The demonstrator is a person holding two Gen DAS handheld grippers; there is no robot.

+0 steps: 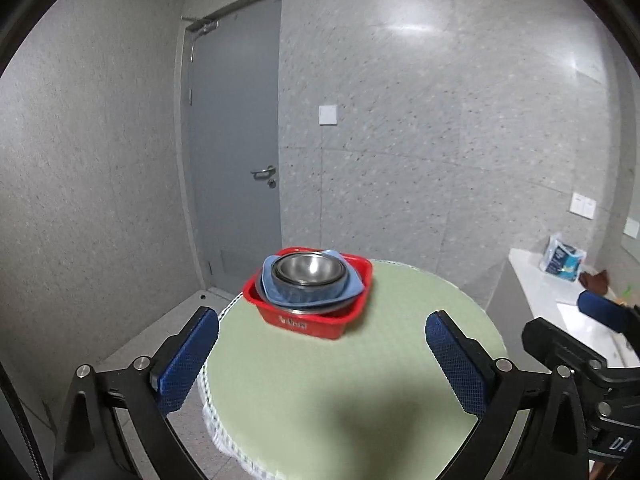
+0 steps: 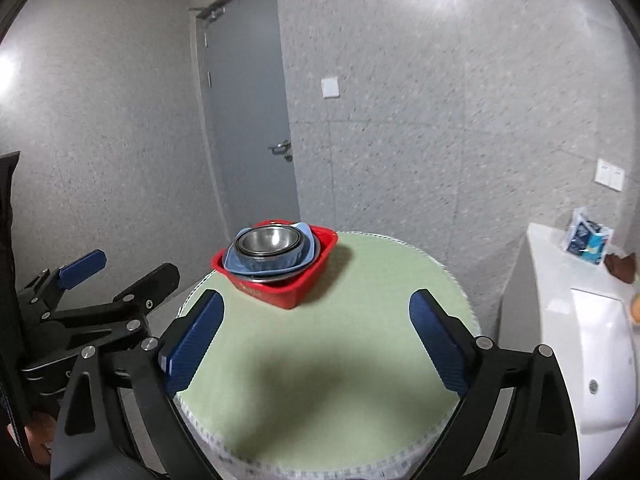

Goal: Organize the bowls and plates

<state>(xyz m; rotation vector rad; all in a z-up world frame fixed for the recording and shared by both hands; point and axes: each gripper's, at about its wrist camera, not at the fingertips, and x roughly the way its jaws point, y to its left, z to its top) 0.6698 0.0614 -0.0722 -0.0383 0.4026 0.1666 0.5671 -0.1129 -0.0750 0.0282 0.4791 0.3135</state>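
Note:
A red plastic basket [image 1: 304, 322] stands at the far left edge of the round green table [image 1: 360, 380]. In it lie a metal plate, a blue square plate [image 1: 316, 296] and stacked steel bowls [image 1: 308, 270]. My left gripper [image 1: 322, 354] is open and empty, held above the table short of the basket. In the right wrist view the basket [image 2: 280, 292], blue plate [image 2: 272, 266] and bowls [image 2: 270, 242] show again. My right gripper [image 2: 316, 338] is open and empty, also short of the basket. The left gripper [image 2: 116, 276] shows at its left.
A grey door [image 1: 236, 140] stands behind the table. A white counter with a sink [image 2: 600, 352] is at the right, with a blue packet [image 2: 586, 240] on it. The right gripper [image 1: 568, 332] shows at the right edge of the left wrist view.

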